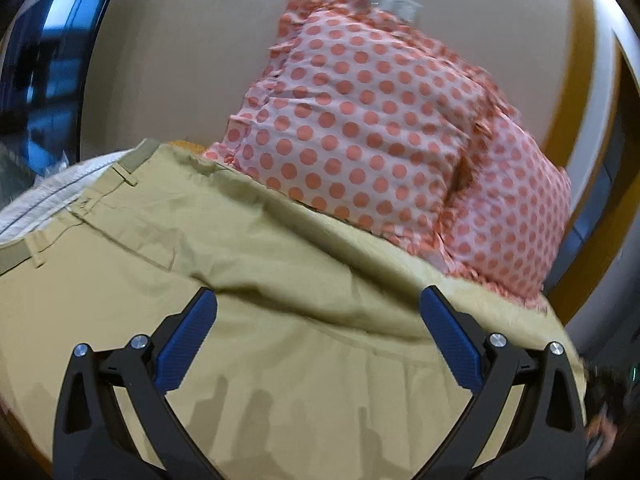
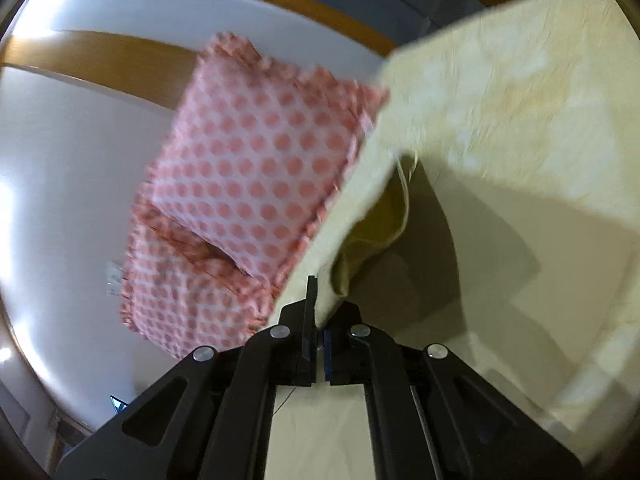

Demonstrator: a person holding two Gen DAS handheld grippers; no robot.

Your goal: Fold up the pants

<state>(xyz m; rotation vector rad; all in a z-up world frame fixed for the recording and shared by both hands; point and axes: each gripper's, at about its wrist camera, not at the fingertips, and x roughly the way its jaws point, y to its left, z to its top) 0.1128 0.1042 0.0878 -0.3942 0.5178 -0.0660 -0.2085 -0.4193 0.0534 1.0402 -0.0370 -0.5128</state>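
Khaki pants (image 1: 248, 264) lie spread below my left gripper, with the waistband and belt loops (image 1: 128, 176) at the upper left. My left gripper (image 1: 318, 304) is open just above the cloth, with nothing between its blue pads (image 1: 188, 344). In the right wrist view my right gripper (image 2: 318, 320) is shut on an edge of the khaki pants (image 2: 492, 104) and holds it lifted, so the fabric hangs up and to the right; a folded hem (image 2: 380, 232) droops just past the fingertips.
Two pink polka-dot pillows (image 1: 360, 120) lean against the beige wall just beyond the pants; they also show in the right wrist view (image 2: 256, 168). A white striped sheet (image 1: 44, 200) lies at the left. A wooden frame (image 2: 100, 60) runs behind.
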